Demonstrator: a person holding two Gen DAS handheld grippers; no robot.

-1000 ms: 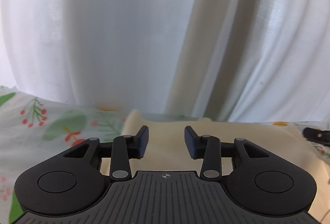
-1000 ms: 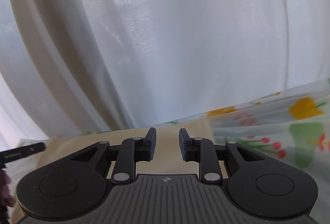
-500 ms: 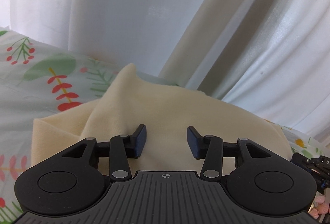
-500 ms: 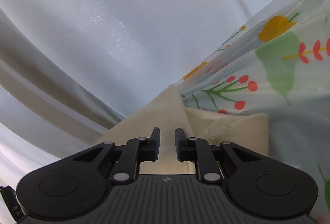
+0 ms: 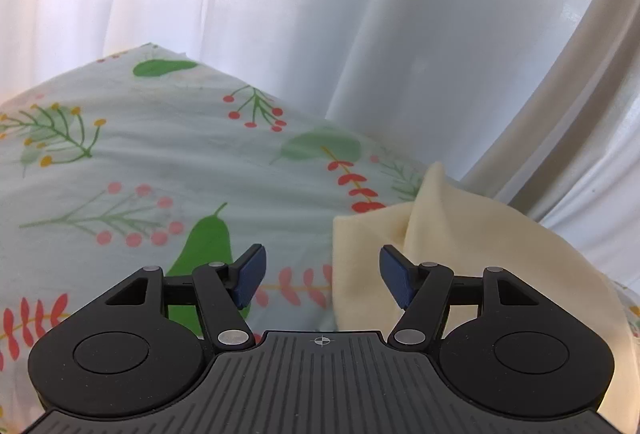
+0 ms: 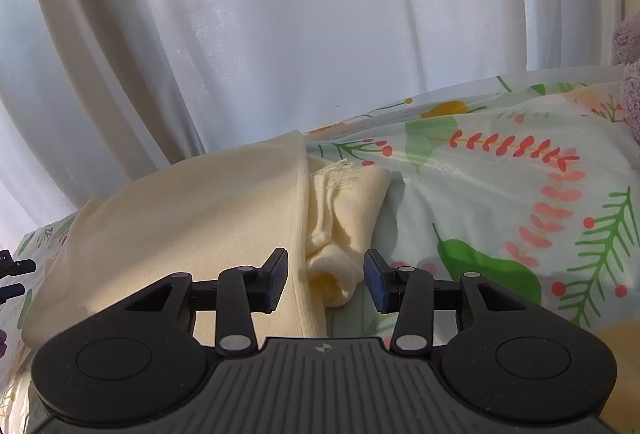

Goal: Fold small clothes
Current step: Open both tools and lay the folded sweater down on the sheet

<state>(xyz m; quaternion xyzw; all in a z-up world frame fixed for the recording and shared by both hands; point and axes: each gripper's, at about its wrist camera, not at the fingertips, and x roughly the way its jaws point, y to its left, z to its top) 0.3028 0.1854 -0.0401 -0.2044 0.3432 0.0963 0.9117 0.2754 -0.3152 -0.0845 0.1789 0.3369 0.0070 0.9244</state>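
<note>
Both grippers hover with jaws wide and empty: the right gripper point(image 6: 326, 284) straddles the cream garment's point(image 6: 192, 226) hemmed edge, which runs away from it; the left gripper point(image 5: 321, 280) sits just beside its corner. Floral sheet point(image 5: 140, 170) beneath, apparently a bed; white curtain point(image 6: 320, 34) beyond.

I can read no words, numbers or brand names in either wrist view. The one sign I find is a small crosshair mark, a circle cut by a cross, moulded on the ribbed black body of the left gripper point(image 5: 322, 280) and likewise of the right gripper point(image 6: 326, 282), just behind the fingers.
</note>
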